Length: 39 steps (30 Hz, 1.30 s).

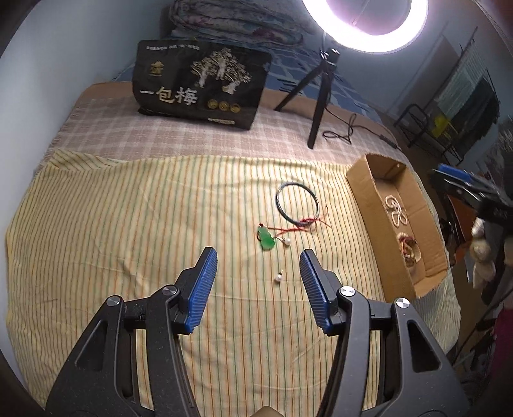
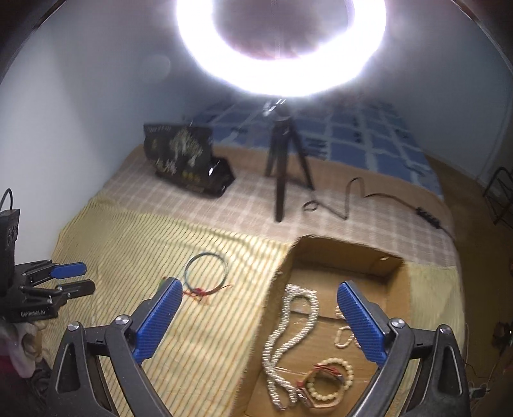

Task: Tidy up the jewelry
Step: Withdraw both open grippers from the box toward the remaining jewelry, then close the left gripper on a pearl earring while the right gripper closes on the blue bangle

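Observation:
On the striped yellow cloth (image 1: 128, 224) lie a green pendant (image 1: 266, 238) on a red cord, a dark thin hoop necklace (image 1: 296, 203), and two small pearl pieces (image 1: 278, 278) (image 1: 287, 242). My left gripper (image 1: 256, 259) hovers open above the nearer pearl, nothing between its blue pads. The shallow cardboard box (image 2: 394, 269) holds a long pearl strand (image 2: 288, 333) and bead bracelets (image 2: 330, 381). My right gripper (image 2: 256, 295) hangs open and empty over the box's left edge. The hoop necklace (image 2: 205, 271) lies left of the box. The left gripper (image 2: 64, 279) shows at the far left.
A black printed bag (image 1: 202, 83) stands at the back of the checked blanket. A ring light (image 1: 365, 25) on a black tripod (image 1: 315, 106) stands behind the box, its cable (image 1: 346, 130) trailing right. The bed's right edge drops off beyond the box (image 1: 362, 192).

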Each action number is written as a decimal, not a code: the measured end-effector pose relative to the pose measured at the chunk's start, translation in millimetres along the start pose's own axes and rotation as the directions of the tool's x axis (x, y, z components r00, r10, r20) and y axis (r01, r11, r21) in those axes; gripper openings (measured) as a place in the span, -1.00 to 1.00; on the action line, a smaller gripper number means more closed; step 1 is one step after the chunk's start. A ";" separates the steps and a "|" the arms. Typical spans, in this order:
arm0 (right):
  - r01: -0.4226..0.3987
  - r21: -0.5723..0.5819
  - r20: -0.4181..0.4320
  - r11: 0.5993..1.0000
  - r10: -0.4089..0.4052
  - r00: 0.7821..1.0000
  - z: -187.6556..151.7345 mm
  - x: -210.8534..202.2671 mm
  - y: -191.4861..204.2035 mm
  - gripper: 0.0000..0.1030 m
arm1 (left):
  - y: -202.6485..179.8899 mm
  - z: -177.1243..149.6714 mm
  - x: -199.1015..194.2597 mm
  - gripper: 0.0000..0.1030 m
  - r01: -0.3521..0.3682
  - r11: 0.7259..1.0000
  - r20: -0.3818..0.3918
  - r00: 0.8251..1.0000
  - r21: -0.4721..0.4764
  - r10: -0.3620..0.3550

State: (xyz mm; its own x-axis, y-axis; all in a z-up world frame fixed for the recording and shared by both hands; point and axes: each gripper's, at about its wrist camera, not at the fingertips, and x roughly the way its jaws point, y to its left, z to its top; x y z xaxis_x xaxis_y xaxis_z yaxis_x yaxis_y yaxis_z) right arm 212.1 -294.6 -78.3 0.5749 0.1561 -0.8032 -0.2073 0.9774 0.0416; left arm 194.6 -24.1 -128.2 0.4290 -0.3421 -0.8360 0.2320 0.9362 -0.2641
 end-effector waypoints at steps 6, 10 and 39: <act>-0.064 -0.002 -0.082 0.998 0.064 0.995 8.1 30.6 13.5 0.65 | -9.3 -9.0 9.4 -0.16 0.032 0.998 -0.036 0.999 0.049 -0.030; -0.113 0.038 -0.154 0.993 0.118 0.981 13.9 59.2 18.9 0.38 | -12.7 -15.3 22.8 -0.32 0.049 0.997 -0.082 0.996 0.066 -0.044; -0.064 0.010 -0.386 0.998 0.062 0.920 23.8 176.2 47.6 -0.51 | -26.0 -27.7 93.1 -0.66 0.065 0.976 -0.210 0.977 0.210 -0.020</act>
State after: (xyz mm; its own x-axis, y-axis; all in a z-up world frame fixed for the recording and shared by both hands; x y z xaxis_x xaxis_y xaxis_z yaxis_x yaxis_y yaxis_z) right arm 322.4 -217.2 -203.7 0.2106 0.1496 -0.9661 -0.2358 0.9668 0.0984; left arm 204.4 -78.1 -212.5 0.2310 -0.3363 -0.9130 0.4373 0.8741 -0.2113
